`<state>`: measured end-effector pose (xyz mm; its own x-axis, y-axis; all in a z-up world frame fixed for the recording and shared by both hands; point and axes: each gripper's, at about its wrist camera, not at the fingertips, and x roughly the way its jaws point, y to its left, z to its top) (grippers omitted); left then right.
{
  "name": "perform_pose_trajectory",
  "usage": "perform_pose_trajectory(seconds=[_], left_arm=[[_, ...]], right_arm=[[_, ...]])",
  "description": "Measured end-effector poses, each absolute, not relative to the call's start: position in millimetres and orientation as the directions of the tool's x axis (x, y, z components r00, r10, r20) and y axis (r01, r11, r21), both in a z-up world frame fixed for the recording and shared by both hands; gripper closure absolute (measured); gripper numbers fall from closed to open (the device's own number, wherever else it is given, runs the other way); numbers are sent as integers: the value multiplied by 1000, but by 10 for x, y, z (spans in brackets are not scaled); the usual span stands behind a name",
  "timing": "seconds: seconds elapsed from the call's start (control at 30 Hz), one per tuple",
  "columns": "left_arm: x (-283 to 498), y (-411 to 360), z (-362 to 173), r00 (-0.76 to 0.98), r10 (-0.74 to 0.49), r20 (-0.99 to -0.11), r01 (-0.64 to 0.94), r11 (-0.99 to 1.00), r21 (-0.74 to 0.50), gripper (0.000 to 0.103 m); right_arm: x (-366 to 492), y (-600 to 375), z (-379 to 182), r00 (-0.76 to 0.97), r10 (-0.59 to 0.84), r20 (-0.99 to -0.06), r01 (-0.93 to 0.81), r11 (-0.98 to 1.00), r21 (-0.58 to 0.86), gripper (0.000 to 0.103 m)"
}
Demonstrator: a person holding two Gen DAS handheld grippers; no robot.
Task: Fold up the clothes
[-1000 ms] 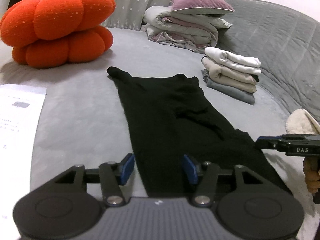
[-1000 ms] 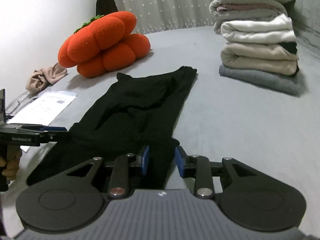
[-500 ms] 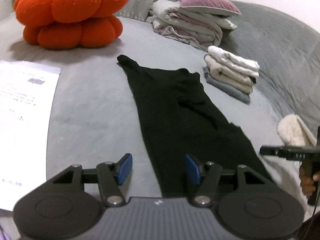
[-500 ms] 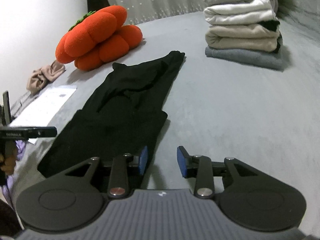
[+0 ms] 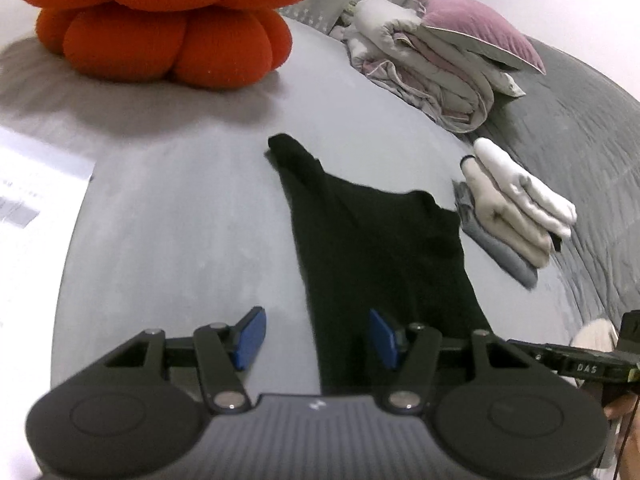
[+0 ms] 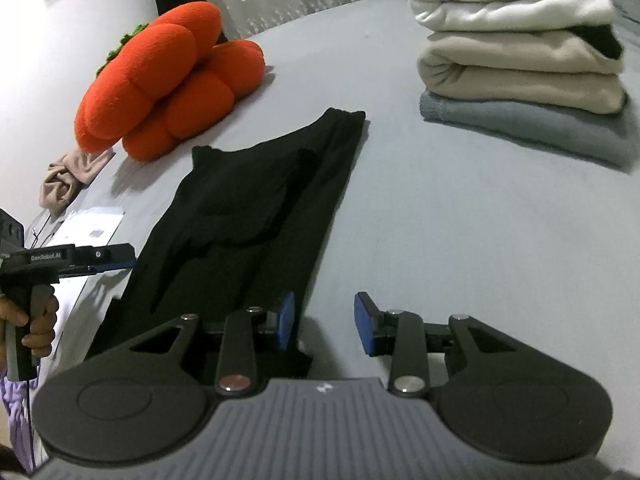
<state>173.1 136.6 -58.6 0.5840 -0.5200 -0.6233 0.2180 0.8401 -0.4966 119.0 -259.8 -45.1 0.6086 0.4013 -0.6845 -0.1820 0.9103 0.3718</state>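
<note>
Closest in, the left gripper (image 5: 316,338) hangs over the near left edge of the long black folded garment (image 5: 380,248), which lies flat on the grey bed sheet (image 5: 180,216). Its blue-padded jaws are closing a bit, but they're parted and not pinching anything; the garment's edge just runs under the gap, with the left pad over bare sheet.

The right gripper (image 6: 325,322) sits at the opposite near corner of the same garment (image 6: 256,204). Jaws released here too, nothing clamped: the left pad is over the black cloth, the right pad over plain sheet (image 6: 440,220).

Each camera catches the other gripper off to the side, held by a hand (image 6: 34,320) on a pistol-style handle.

A bit further out on the left there's a white printed sheet of paper (image 6: 90,228), with a crumpled beige cloth (image 6: 68,176) just past it. To the right of the garment's far end is a neat stack of folded white, cream and grey clothes (image 6: 520,64).

Past that, a big orange pumpkin-shaped plush cushion (image 6: 160,80) sits beyond the garment's far tip, and at the back there's a folded pale duvet with a mauve pillow on top (image 5: 440,60).
</note>
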Motion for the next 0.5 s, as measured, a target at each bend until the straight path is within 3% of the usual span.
perform_pose_trajectory(seconds=[0.23, 0.5], left_arm=[[1431, 1337, -494, 504, -553, -664, 326, 833, -447, 45], [927, 1597, -521, 295, -689, -662, 281, 725, -629, 45]], right_arm=[[1184, -2696, -457, 579, 446, -683, -187, 888, 421, 65], [539, -2921, -384, 431, 590, -682, -168, 796, 582, 65]])
